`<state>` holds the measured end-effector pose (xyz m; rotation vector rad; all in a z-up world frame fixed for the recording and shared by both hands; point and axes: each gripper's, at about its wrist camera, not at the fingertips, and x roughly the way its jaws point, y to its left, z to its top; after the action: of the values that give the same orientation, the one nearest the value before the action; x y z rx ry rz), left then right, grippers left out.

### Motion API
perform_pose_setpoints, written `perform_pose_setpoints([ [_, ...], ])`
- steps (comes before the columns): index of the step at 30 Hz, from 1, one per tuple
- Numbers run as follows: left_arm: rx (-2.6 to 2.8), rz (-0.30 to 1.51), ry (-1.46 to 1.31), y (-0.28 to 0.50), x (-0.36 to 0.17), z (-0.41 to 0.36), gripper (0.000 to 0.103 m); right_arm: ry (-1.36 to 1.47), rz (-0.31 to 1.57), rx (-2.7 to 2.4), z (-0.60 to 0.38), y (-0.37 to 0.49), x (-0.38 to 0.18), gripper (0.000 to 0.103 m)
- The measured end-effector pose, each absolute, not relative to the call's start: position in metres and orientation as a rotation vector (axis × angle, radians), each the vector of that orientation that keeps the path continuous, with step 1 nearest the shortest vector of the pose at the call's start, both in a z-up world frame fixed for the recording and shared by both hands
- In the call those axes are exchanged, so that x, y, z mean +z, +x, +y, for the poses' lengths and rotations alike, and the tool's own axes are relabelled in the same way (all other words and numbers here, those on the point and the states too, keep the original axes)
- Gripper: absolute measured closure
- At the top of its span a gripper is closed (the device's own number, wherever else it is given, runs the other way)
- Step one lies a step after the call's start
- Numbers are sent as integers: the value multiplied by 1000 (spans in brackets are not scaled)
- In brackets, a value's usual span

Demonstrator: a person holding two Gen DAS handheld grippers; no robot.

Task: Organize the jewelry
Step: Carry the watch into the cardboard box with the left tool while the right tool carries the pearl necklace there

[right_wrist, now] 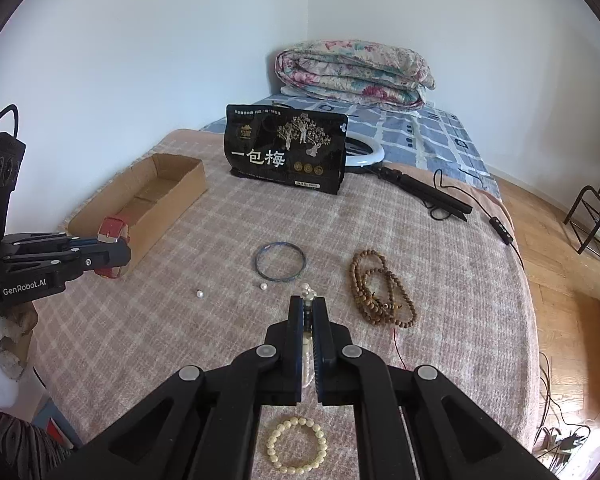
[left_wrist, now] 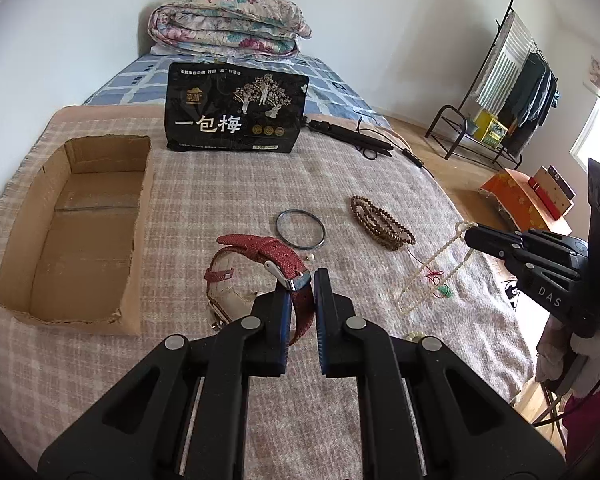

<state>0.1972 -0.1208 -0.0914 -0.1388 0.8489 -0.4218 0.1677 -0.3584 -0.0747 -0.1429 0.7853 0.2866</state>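
Left claw [left_wrist: 300, 280] is pinched tight on the red watch strap [left_wrist: 278, 258], watch hanging clear of the blanket-covered bed [left_wrist: 228, 184], and I reckon it's bound for the open cardboard box [left_wrist: 16, 264] just to its left. Right claw [right_wrist: 309, 306] is clamped on a pale bead necklace [left_wrist: 434, 270], lifted too. Bangle [right_wrist: 280, 261], brown prayer beads [right_wrist: 374, 288] and white bead bracelet [right_wrist: 296, 444] lie waiting.

left tongs [left_wrist: 301, 280]: clamped, angled down | right tongs [right_wrist: 309, 307]: clamped, angled down
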Motion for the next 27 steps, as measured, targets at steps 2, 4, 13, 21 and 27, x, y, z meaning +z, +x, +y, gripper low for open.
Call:
perform_pose_setpoints([
  [2,-416,838,-145,195,-85,-112,94,-144,771,291,-353,167,-66,102],
  [4,-408,826,-149,193,-79,-103,94,-147,755,297,-347,166,-56,102],
  [13,-354,790,-178,192,-62,-57,94,-171,685,342,-310,170,-17,102],
  [21,-289,776,-203,195,-59,-9,94,-170,649,402,-271,184,2,102],
  [27,-246,773,-211,199,-61,23,94,-188,631,449,-236,196,11,102],
])
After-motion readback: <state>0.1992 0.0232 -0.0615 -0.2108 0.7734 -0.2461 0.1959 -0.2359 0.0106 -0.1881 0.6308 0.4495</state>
